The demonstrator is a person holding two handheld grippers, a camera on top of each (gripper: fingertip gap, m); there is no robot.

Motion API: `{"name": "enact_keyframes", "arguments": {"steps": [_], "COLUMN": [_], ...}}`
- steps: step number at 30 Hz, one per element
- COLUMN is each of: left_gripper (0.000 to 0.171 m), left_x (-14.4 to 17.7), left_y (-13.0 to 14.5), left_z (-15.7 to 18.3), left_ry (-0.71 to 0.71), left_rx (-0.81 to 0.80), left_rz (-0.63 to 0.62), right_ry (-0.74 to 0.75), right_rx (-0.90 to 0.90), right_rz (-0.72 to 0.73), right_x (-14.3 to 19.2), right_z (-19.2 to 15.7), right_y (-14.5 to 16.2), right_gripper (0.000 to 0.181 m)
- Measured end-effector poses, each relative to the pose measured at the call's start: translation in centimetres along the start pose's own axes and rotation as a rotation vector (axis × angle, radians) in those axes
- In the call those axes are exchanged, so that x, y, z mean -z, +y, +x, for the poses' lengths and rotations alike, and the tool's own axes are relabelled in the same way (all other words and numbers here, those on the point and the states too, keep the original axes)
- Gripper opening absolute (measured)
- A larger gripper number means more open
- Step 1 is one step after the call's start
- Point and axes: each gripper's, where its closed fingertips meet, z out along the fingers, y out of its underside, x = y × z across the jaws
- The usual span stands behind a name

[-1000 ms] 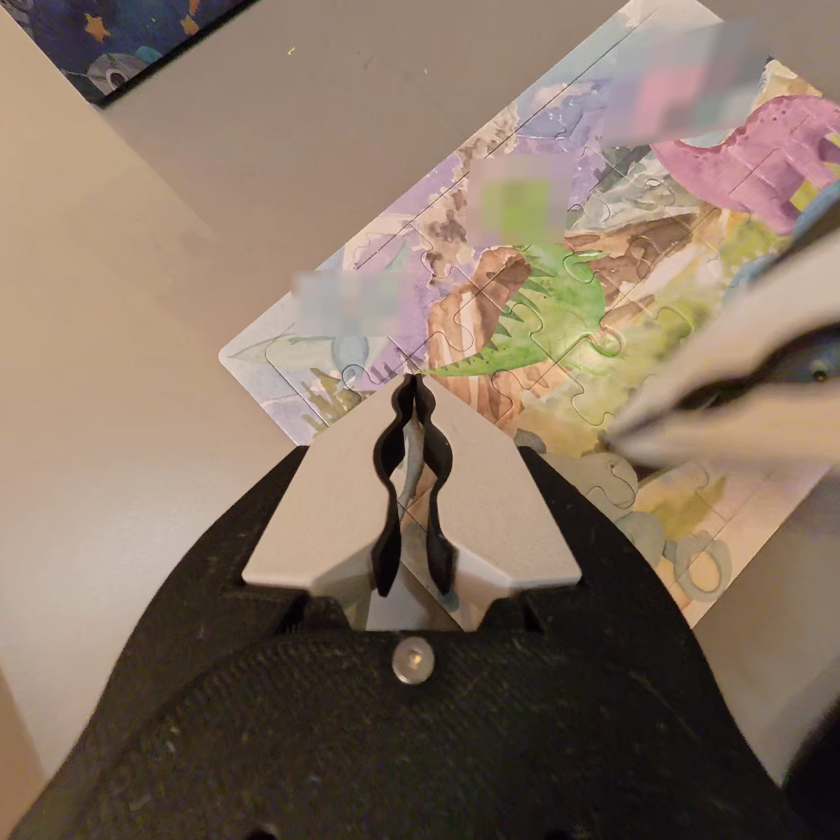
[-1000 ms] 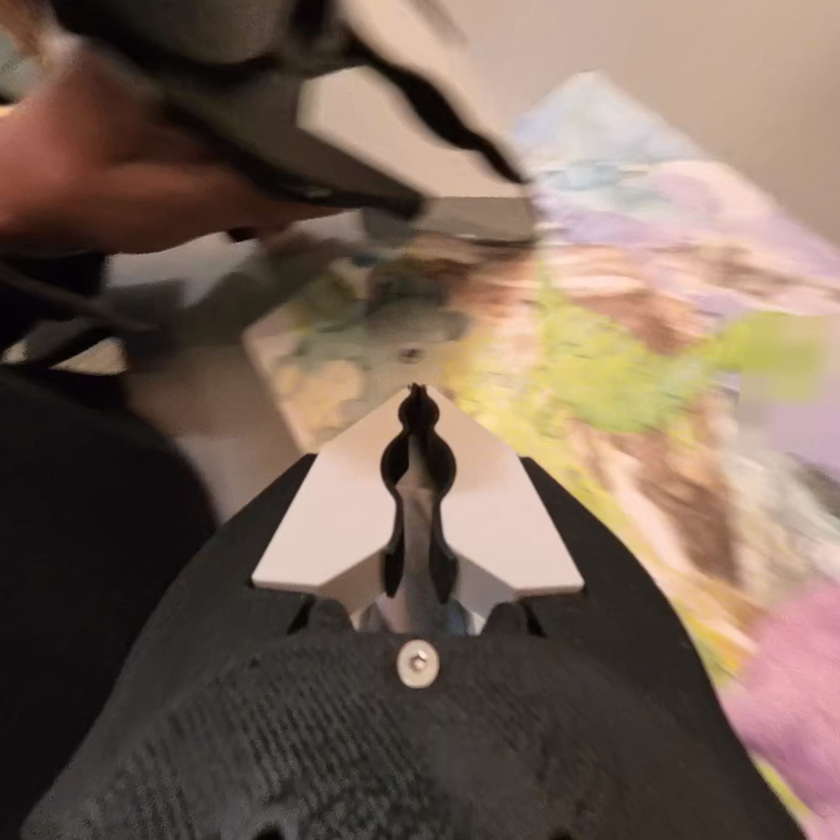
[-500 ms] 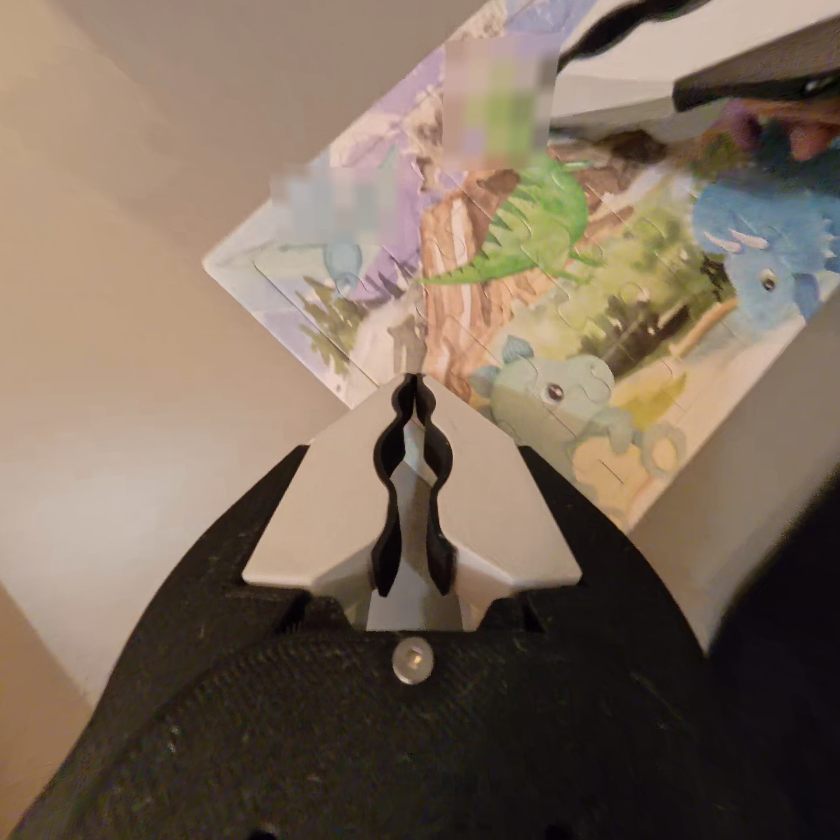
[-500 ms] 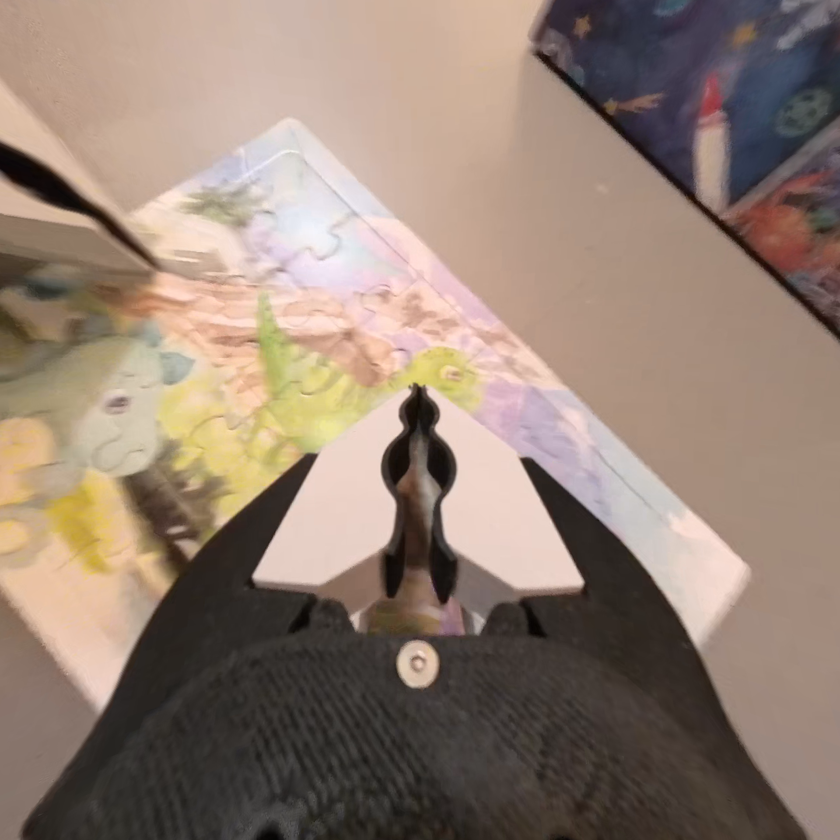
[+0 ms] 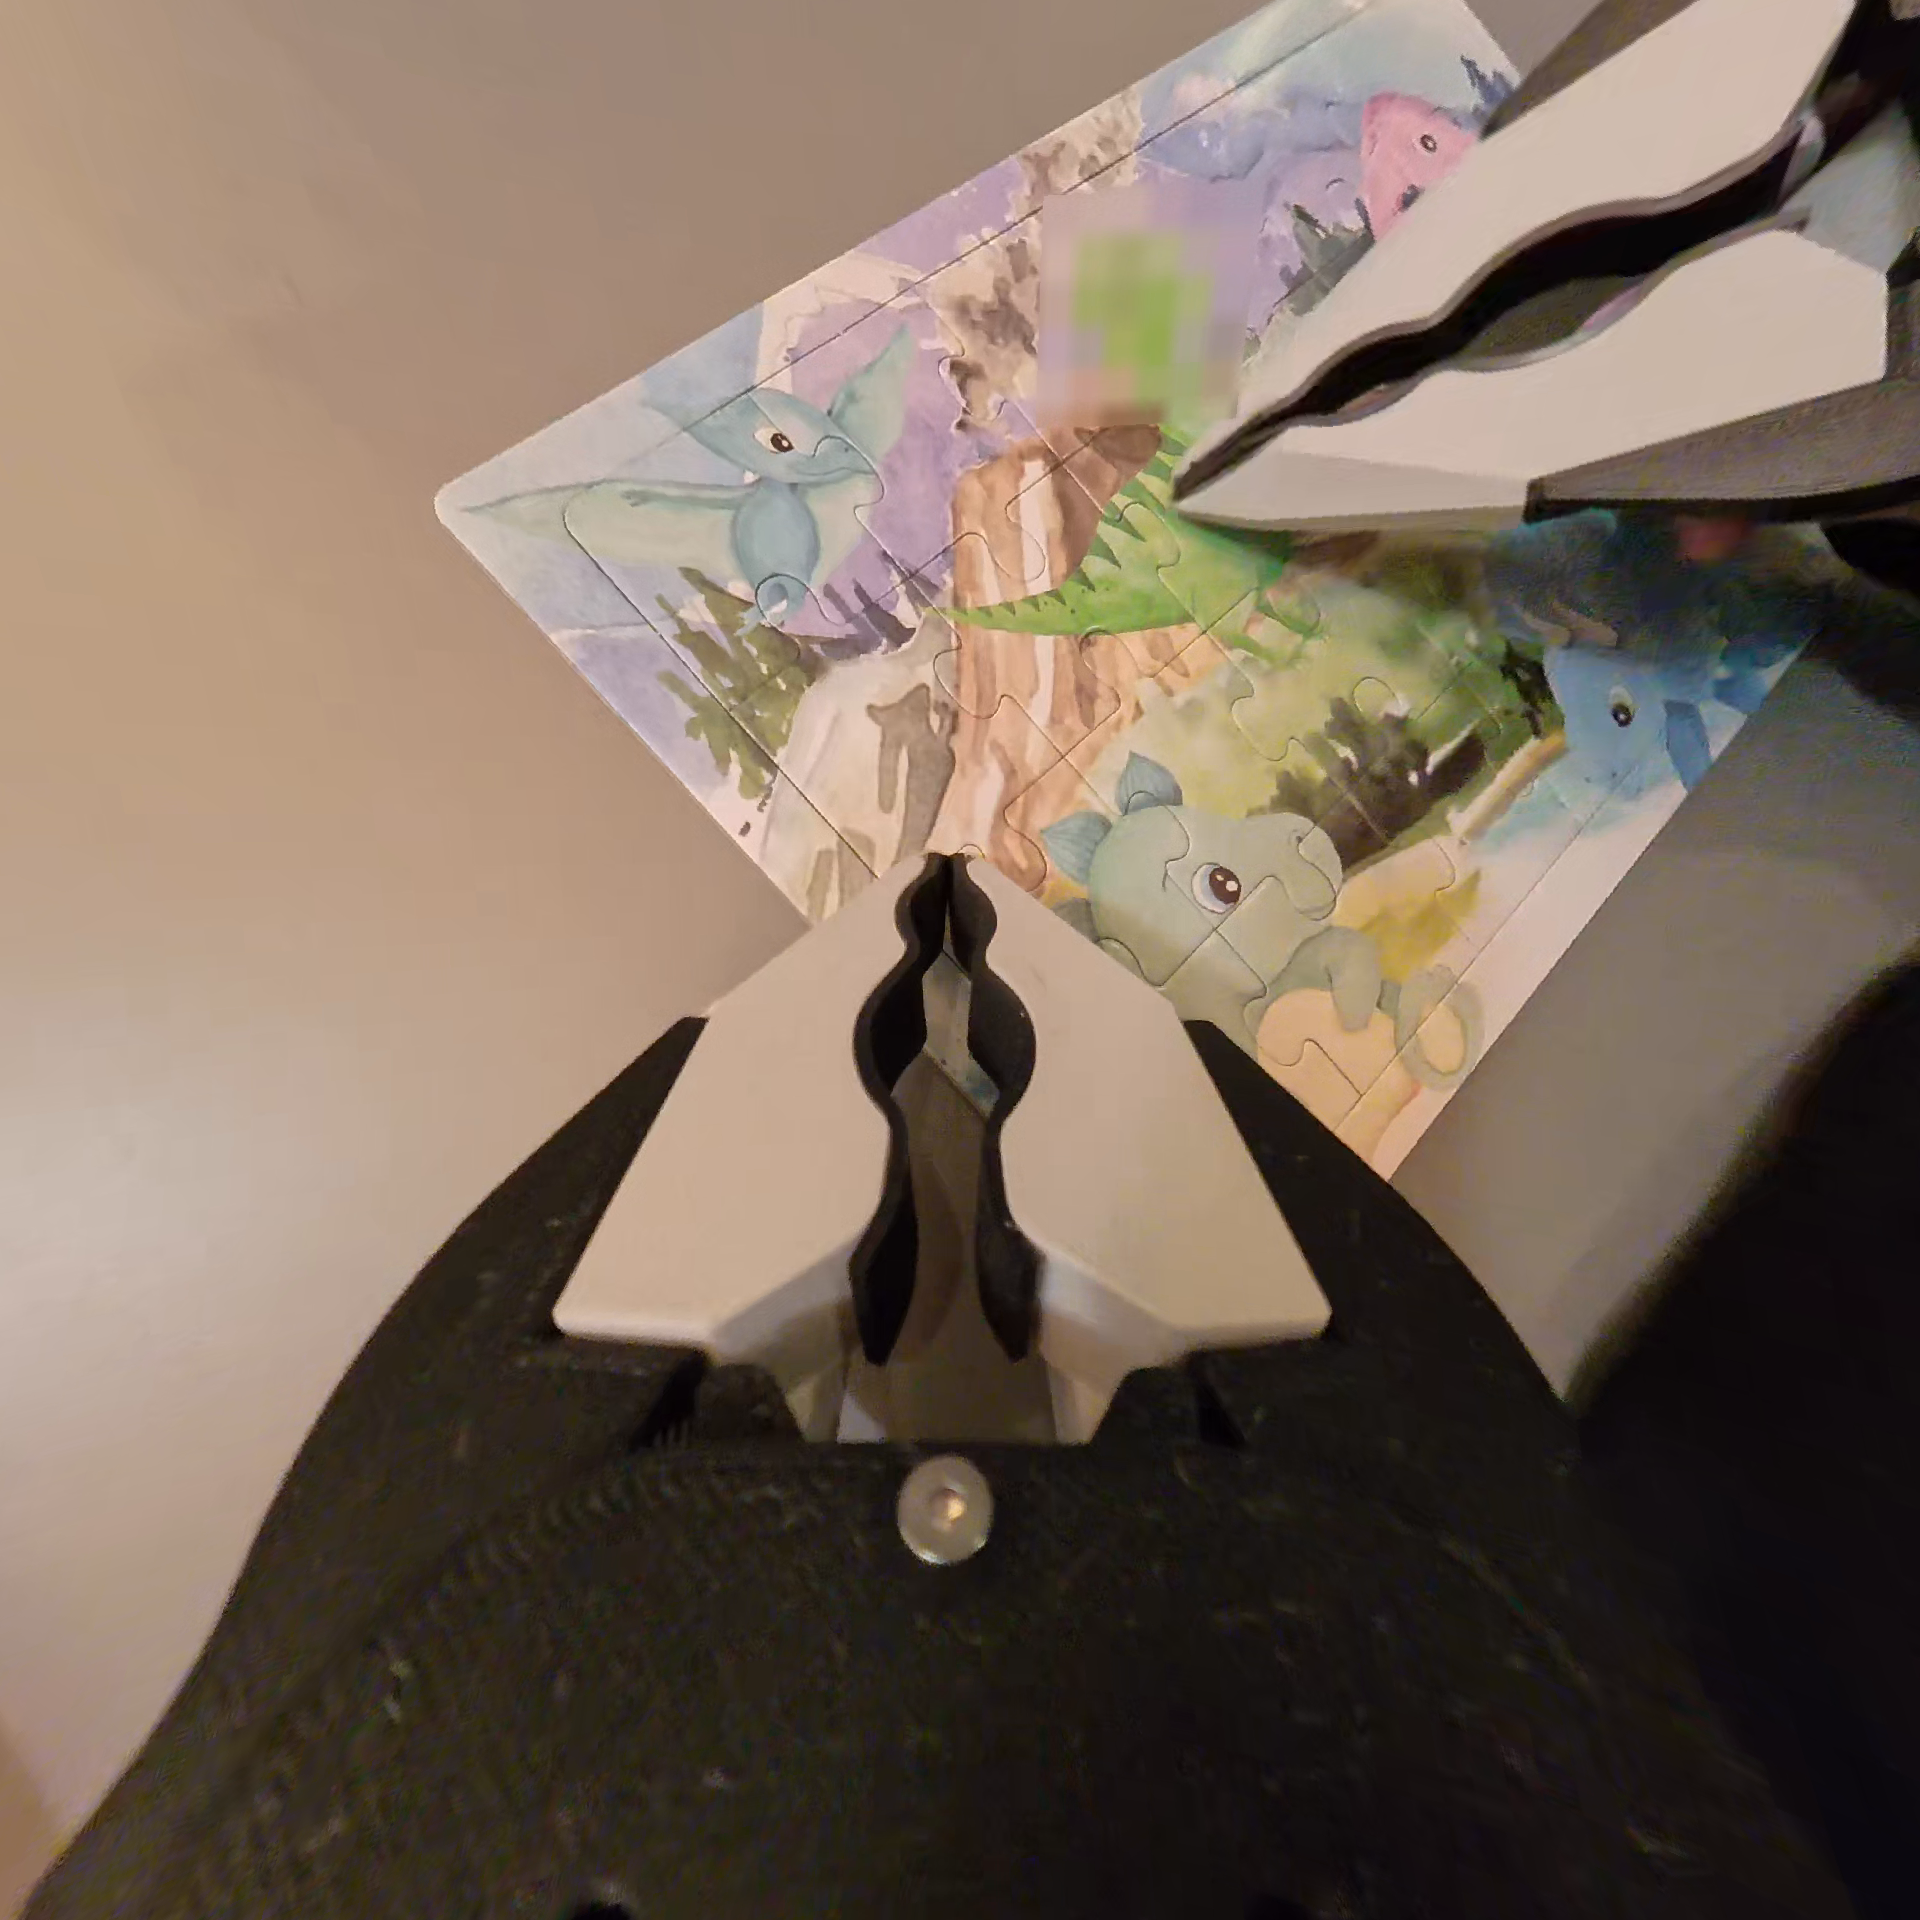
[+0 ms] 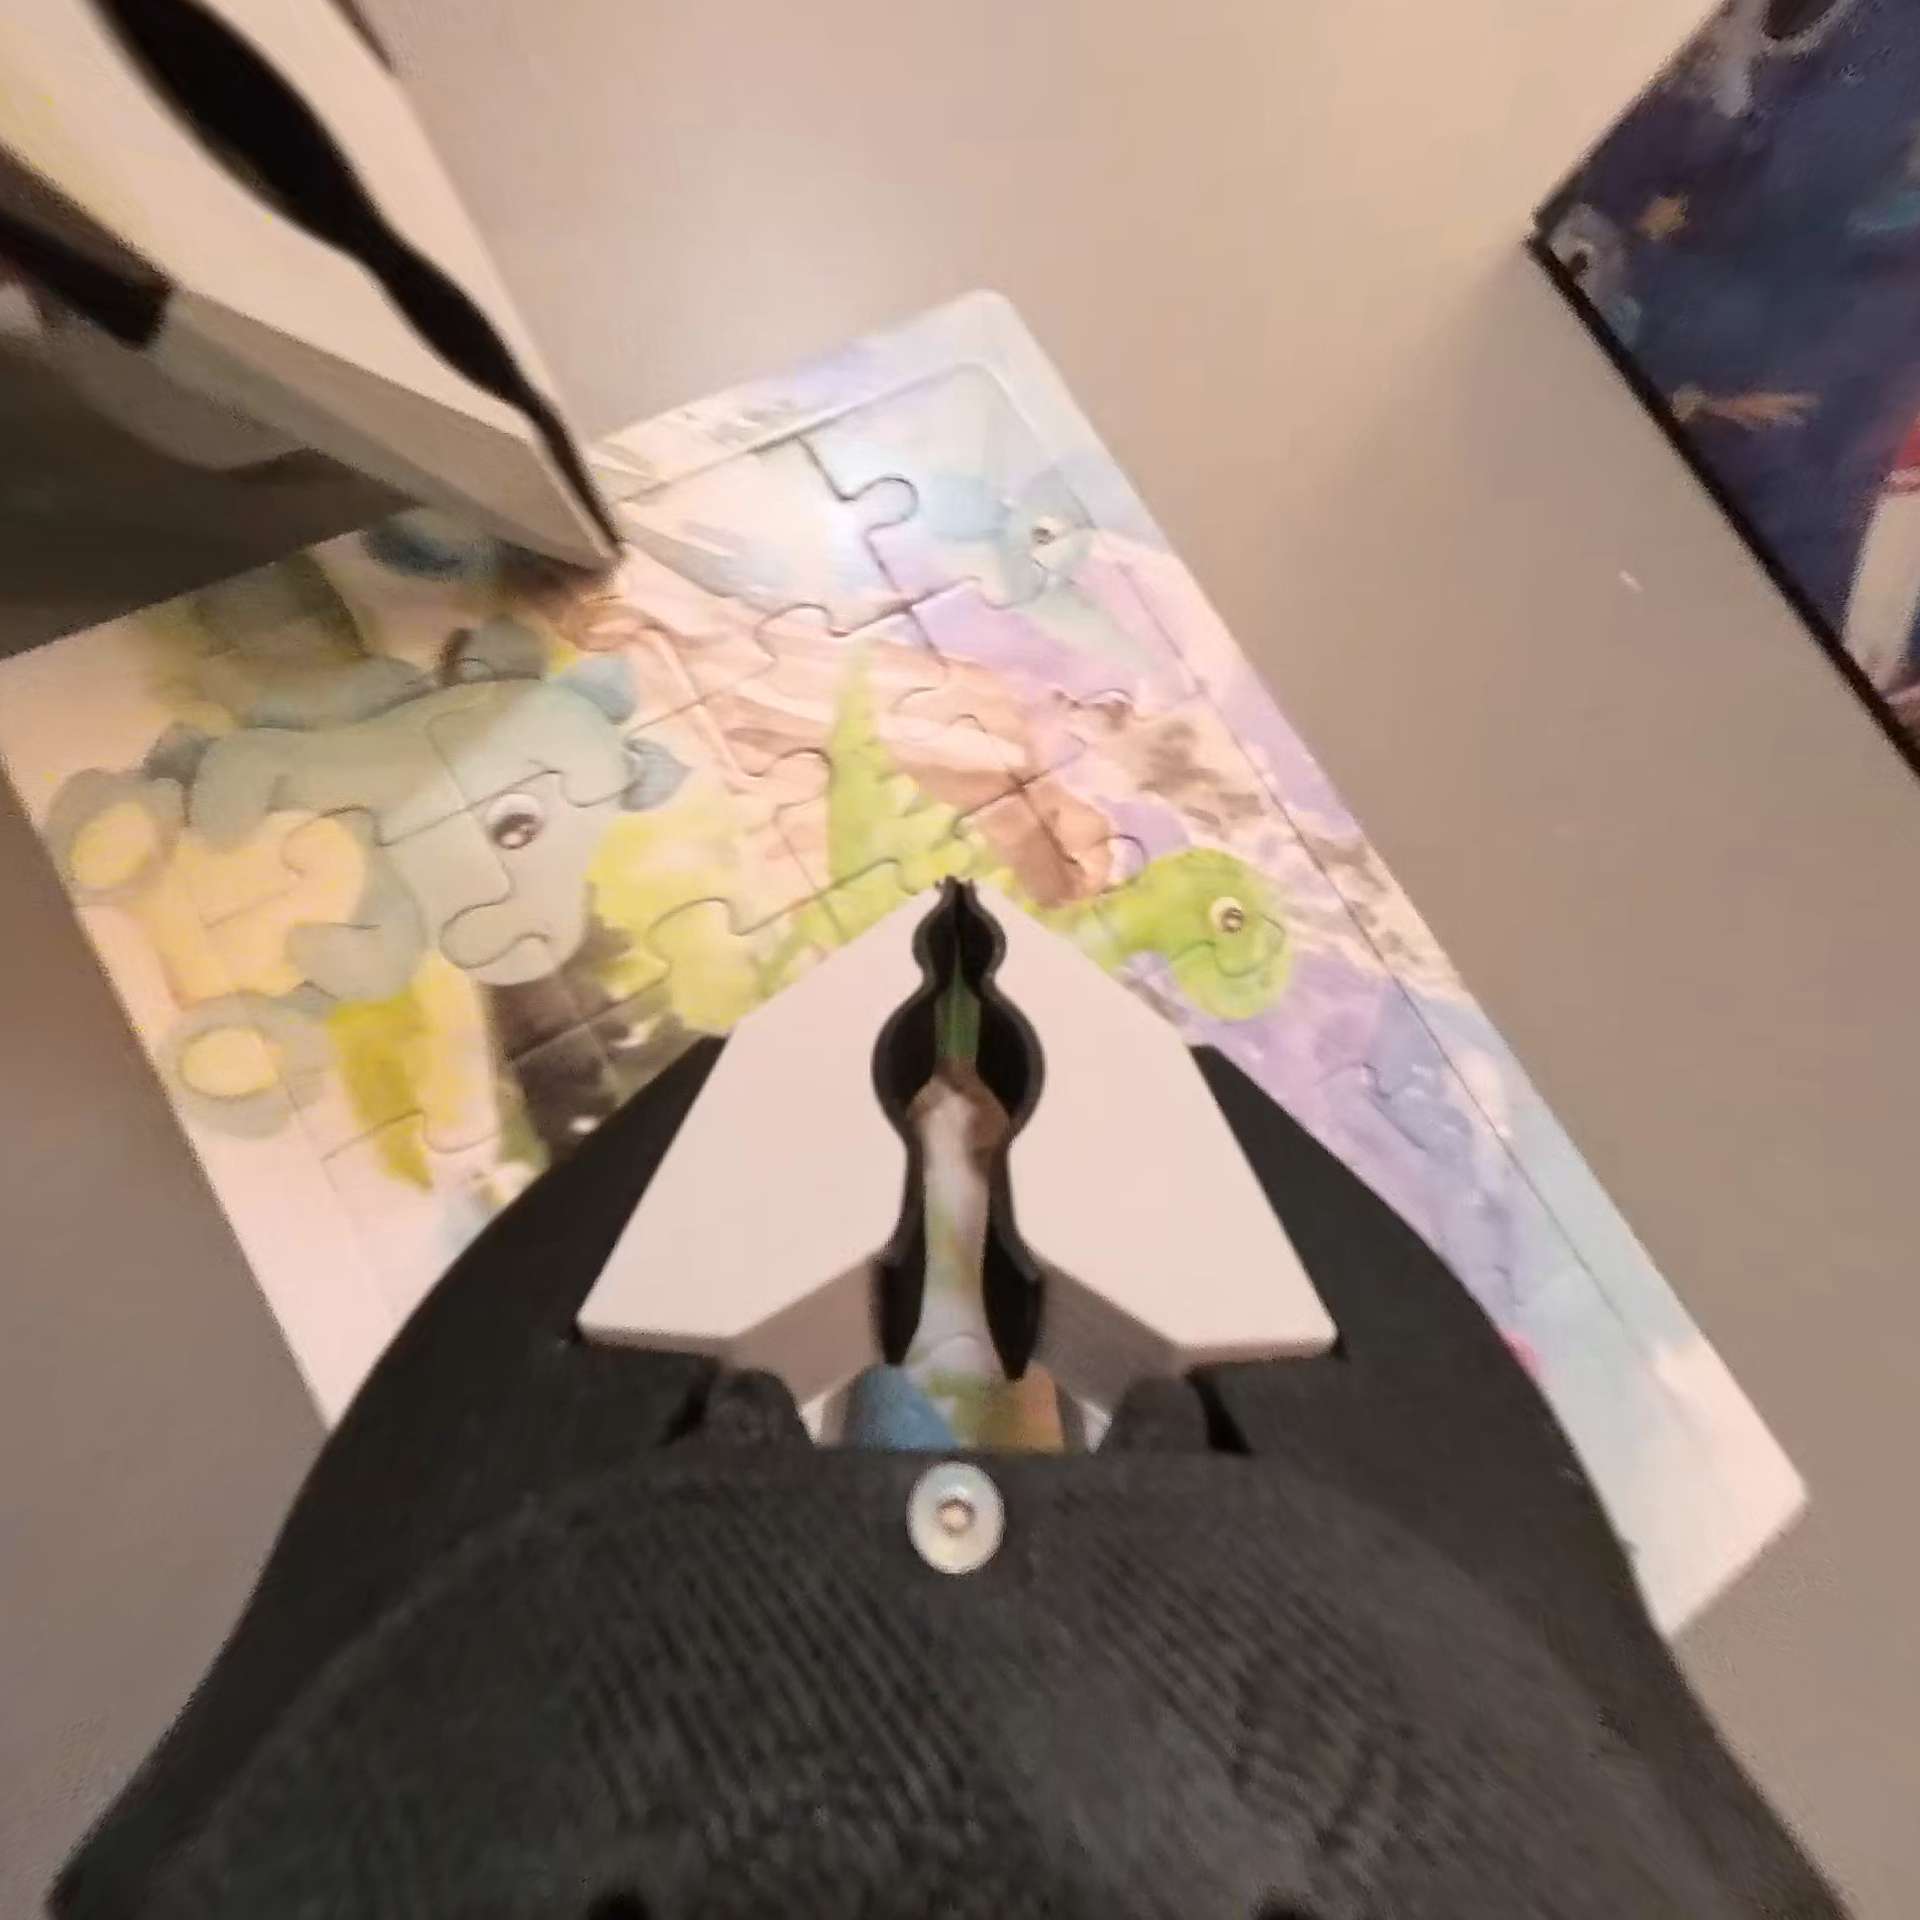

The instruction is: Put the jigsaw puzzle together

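Jigsaw puzzle (image 5: 1039, 665): a flat rectangular card puzzle with rounded corners is seen lying on the grey counter (image 5: 312, 416), turned diagonally; interlocking pieces fill its printed frame, painted in watercolour dinosaurs, trees and rock.
Left claw (image 5: 948, 868): its tips are pressed together, nothing being gripped; they are held over the puzzle's near edge, just beside the pale green dinosaur. In the right wrist view it (image 6: 582, 488) is seen blurred over the puzzle's far-left part.
Right claw (image 6: 956, 888): its tips are likewise closed on nothing and are poised above the puzzle's middle, by the bright green dinosaur. In the left wrist view it (image 5: 1195, 483) is seen slanting in from the upper right; contact with the surface cannot be told.
Claw build: smooth pale grey wedge fingers, wavy black pads, coarse black body.
Dark picture board (image 6: 1766, 312): it is seen lying well apart towards the counter's far right.
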Motion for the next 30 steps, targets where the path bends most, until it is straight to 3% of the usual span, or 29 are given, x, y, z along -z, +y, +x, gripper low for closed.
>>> {"name": "enact_keyframes", "arguments": {"steps": [5, 7, 12, 14, 18, 21, 27, 29, 30], "left_gripper": [0.001, 0.001, 0.001, 0.001, 0.001, 0.001, 0.001, 0.001, 0.001], "left_x": [0.0, 0.0, 0.0, 0.0, 0.0, 0.0, 0.0, 0.0, 0.0], "left_y": [0.0, 0.0, 0.0, 0.0, 0.0, 0.0, 0.0, 0.0, 0.0], "left_z": [0.0, 0.0, 0.0, -0.1, -0.1, -0.1, -0.2, -0.2, -0.2], "left_ry": [0.005, 0.015, 0.011, 0.002, -0.035, -0.056, -0.061, -0.068, -0.071], "left_rx": [-0.006, 0.005, 0.001, -0.007, -0.049, -0.069, -0.069, -0.073, -0.075], "left_rz": [0.008, 0.01, 0.019, 0.019, 0.013, 0.011, 0.011, 0.009, 0.007], "right_ry": [-0.309, -0.298, -0.031, -0.098, -0.43, -0.262, 0.152, 0.12, 0.036], "right_rx": [0.144, 0.172, -0.015, -0.057, 0.035, 0.136, -0.074, -0.1, -0.092], "right_rz": [0.072, 0.064, 0.016, 0.023, 0.044, 0.058, -0.031, -0.023, 0.0], "right_x": [0.9, 1.1, 0.4, 0.3, 1.2, 0.8, 0.8, 0.8, 0.5], "right_z": [-11.3, -11.0, -1.8, -3.3, -12.9, -10.2, 2.6, 1.3, -1.0], "right_y": [-1.1, -0.9, 0.2, -0.2, -1.1, -1.1, 1.3, 1.0, 0.4], "right_gripper": [0.0, 0.0, 0.0, 0.0, 0.0, 0.0, 0.0, 0.0, 0.0]}}
